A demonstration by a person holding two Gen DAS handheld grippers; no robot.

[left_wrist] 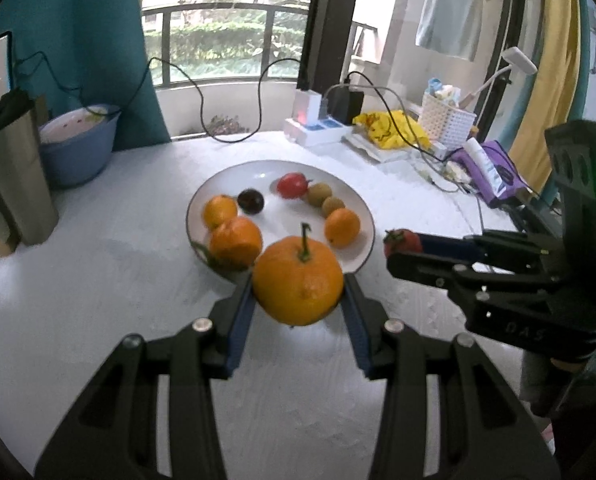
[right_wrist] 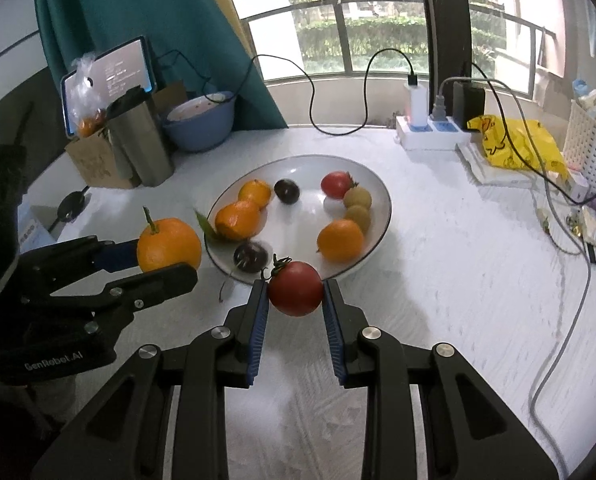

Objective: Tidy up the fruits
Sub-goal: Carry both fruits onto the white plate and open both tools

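My left gripper (left_wrist: 298, 286) is shut on a large orange with a green stem (left_wrist: 298, 282), held just in front of the white plate (left_wrist: 234, 172); it also shows in the right wrist view (right_wrist: 169, 246). My right gripper (right_wrist: 295, 290) is shut on a red tomato (right_wrist: 295, 289), held at the plate's near rim (right_wrist: 381, 216); the tomato shows in the left wrist view (left_wrist: 402, 242). The plate holds oranges (right_wrist: 339, 240), a red tomato (right_wrist: 335, 184), two kiwis (right_wrist: 357, 198) and dark plums (right_wrist: 286, 191).
A blue bowl (right_wrist: 200, 120), a steel cup (right_wrist: 142, 144) and a cardboard box (right_wrist: 94, 164) stand at the back left. A power strip (right_wrist: 429, 132) with cables, a yellow bag (right_wrist: 513, 144) and a white basket (right_wrist: 593, 148) are at the back right.
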